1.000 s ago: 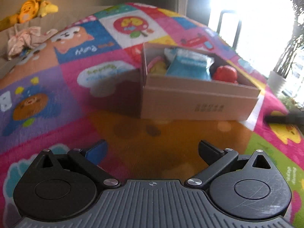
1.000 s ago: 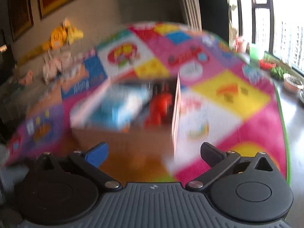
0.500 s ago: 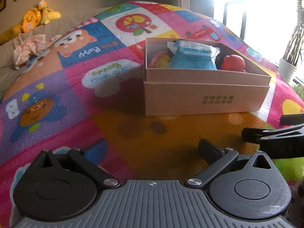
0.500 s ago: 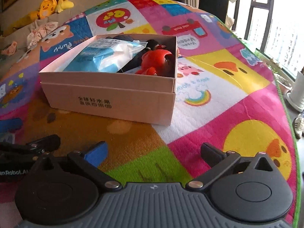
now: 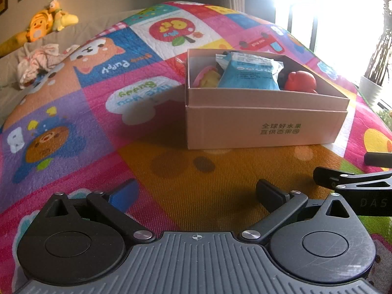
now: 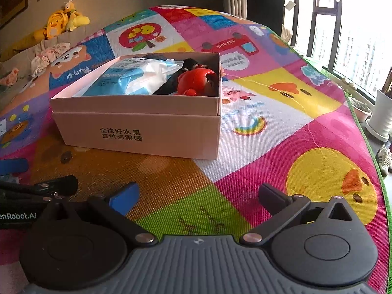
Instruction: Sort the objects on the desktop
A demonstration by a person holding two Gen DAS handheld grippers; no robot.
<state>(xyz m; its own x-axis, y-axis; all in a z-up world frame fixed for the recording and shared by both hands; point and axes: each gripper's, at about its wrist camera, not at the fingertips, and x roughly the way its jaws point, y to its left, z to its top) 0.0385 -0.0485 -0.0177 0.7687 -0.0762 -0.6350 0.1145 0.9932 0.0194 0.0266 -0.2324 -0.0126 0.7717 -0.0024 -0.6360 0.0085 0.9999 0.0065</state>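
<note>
Left hand-held gripper [image 5: 196, 191] low over the play mat [image 5: 171, 176], fingers spread wide, nothing between them — one blue pad, one black. Right hand-held gripper [image 6: 198, 193] likewise released and empty, fingers well apart, hovering above a green and orange patch of the mat. The two sit side by side: the right one's black fingers enter the left wrist view at its right edge, and the left one's arm shows at the left edge of the right wrist view.

Beyond both, a cardboard box [image 5: 257, 127] rests on the mat, open at the top, green printed characters on its near wall. Inside, in the middle, a blue-and-white packet [image 5: 247, 76] lies propped at a tilt; just beside it, at the box's right end, a red toy [image 5: 300, 80], and between the two something dark, not identifiable. At the left end, a pink and yellow item [image 5: 208, 78], only partly visible.

Farther off — crumpled cloth [image 5: 39, 61] and a yellow plush toy [image 5: 46, 24] on a sofa past the mat's far left edge. Bright windows to the right, a white plant pot [image 6: 379, 115] beneath them.
</note>
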